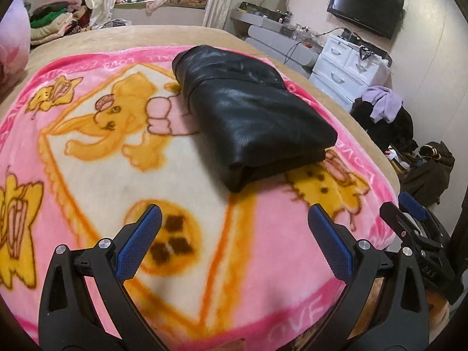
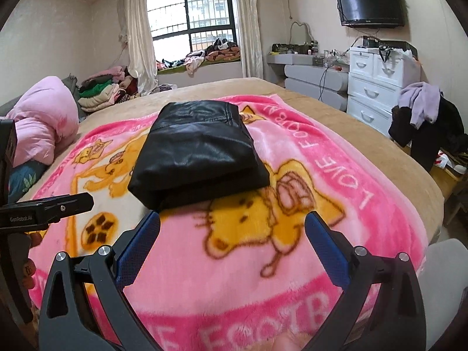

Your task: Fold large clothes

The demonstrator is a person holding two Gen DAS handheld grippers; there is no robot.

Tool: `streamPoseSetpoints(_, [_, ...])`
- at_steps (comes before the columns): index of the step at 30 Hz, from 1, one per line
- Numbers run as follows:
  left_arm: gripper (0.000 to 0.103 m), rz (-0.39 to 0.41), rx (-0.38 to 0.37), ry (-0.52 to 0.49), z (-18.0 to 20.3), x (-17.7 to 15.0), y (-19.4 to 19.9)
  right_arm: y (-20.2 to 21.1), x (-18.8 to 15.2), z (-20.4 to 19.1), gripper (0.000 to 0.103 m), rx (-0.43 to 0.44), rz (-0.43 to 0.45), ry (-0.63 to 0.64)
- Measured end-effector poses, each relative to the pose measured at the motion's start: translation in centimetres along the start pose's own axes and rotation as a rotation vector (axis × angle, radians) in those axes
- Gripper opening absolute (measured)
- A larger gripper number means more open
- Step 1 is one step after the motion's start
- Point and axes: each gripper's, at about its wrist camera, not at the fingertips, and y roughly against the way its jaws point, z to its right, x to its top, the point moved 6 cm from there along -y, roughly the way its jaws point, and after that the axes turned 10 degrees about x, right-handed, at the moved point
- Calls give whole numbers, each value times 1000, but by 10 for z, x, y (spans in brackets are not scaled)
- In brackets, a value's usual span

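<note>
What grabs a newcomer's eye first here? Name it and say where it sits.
The folded black leather garment stands out, lying on the bright pink cartoon blanket that covers the bed. Both grippers, left and right, hang open and empty just short of its near edge. A black TV hangs on the far right wall.

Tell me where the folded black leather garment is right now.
The folded black leather garment lies on the pink cartoon blanket on the bed, just ahead of the open right gripper; in the left wrist view it sits centre-right.
</note>
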Motion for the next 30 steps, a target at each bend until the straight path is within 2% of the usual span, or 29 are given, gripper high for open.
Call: streamPoseSetpoints(30, [94,21,19,2,-3,-6,9,-3,-9,-8,98,-23,-43,69])
